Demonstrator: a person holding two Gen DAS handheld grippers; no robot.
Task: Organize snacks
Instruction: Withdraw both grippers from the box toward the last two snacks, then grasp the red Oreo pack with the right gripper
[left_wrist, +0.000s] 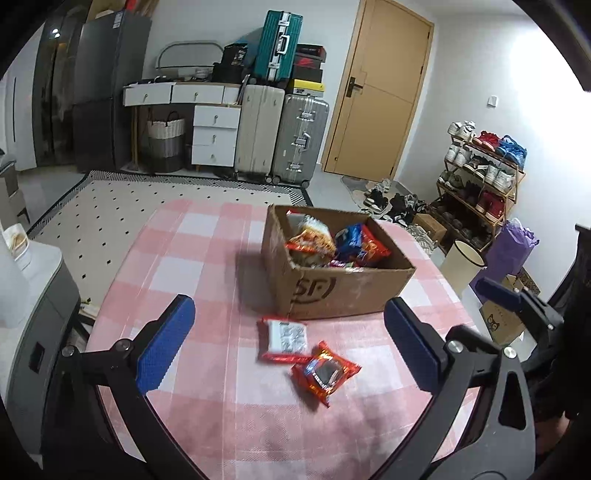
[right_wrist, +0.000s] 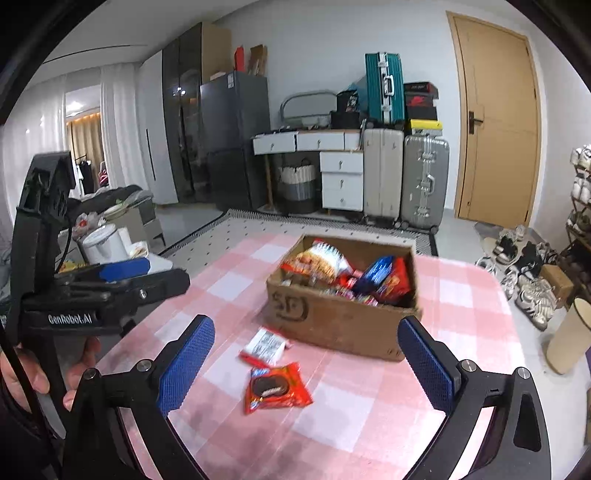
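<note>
A brown cardboard box (left_wrist: 332, 291) (right_wrist: 332, 328) stands on the pink checked tablecloth (left_wrist: 192, 258) (right_wrist: 369, 424), holding several snack packets (left_wrist: 325, 240) (right_wrist: 347, 273). In front of it lie a white-and-red packet (left_wrist: 284, 338) (right_wrist: 264, 347) and a red cookie packet (left_wrist: 325, 373) (right_wrist: 275, 387), touching at one corner. My left gripper (left_wrist: 290, 310) hovers open above the two loose packets, holding nothing. My right gripper (right_wrist: 304, 326) is open too, over the same spot and a little to the right, with nothing between its pads (right_wrist: 184, 365).
A person's hand (right_wrist: 33, 376) holds the left gripper's body at the left. Off the table's left stands a grey side unit (left_wrist: 40, 295). A cream bin (left_wrist: 461, 264), purple bag (left_wrist: 511, 247) and shoe rack (left_wrist: 480, 173) stand to the right; suitcases (left_wrist: 280, 136) line the far wall.
</note>
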